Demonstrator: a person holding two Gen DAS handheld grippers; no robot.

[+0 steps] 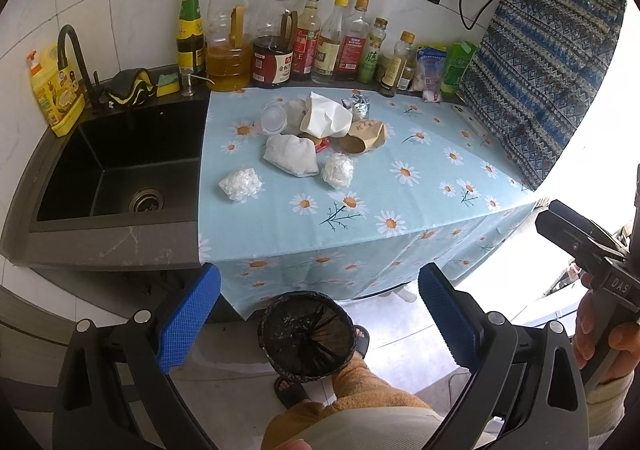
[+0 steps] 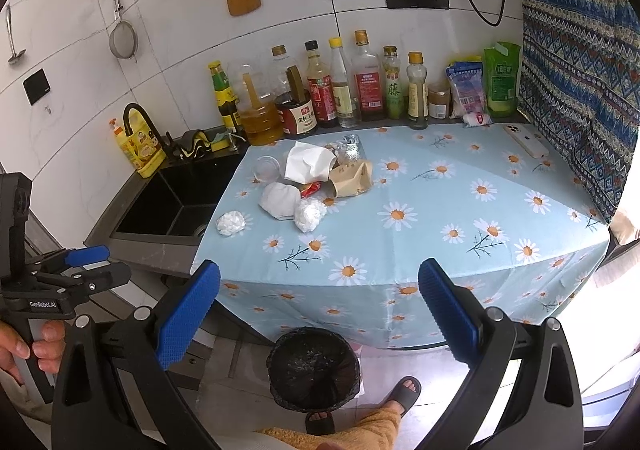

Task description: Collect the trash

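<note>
A heap of trash lies on the daisy tablecloth [image 1: 400, 209]: white crumpled paper [image 1: 324, 117], a brown paper bag [image 1: 366, 135], a clear plastic cup [image 1: 274, 118], foil [image 1: 358, 105], a white wad [image 1: 290, 154] and two plastic balls [image 1: 240, 184] [image 1: 338, 169]. The heap also shows in the right wrist view [image 2: 312, 165]. A bin with a black liner [image 1: 308, 334] [image 2: 314, 368] stands on the floor in front of the table. My left gripper [image 1: 320, 318] and right gripper [image 2: 320, 310] are open and empty, held back from the table above the bin.
A black sink [image 1: 116, 165] lies left of the cloth, with a faucet [image 1: 74, 49] and a yellow soap bottle [image 1: 56, 89]. Several sauce bottles [image 1: 304, 41] line the back wall. A white phone [image 2: 526, 139] lies at the back right. The person's sandalled feet [image 2: 402, 394] stand beside the bin.
</note>
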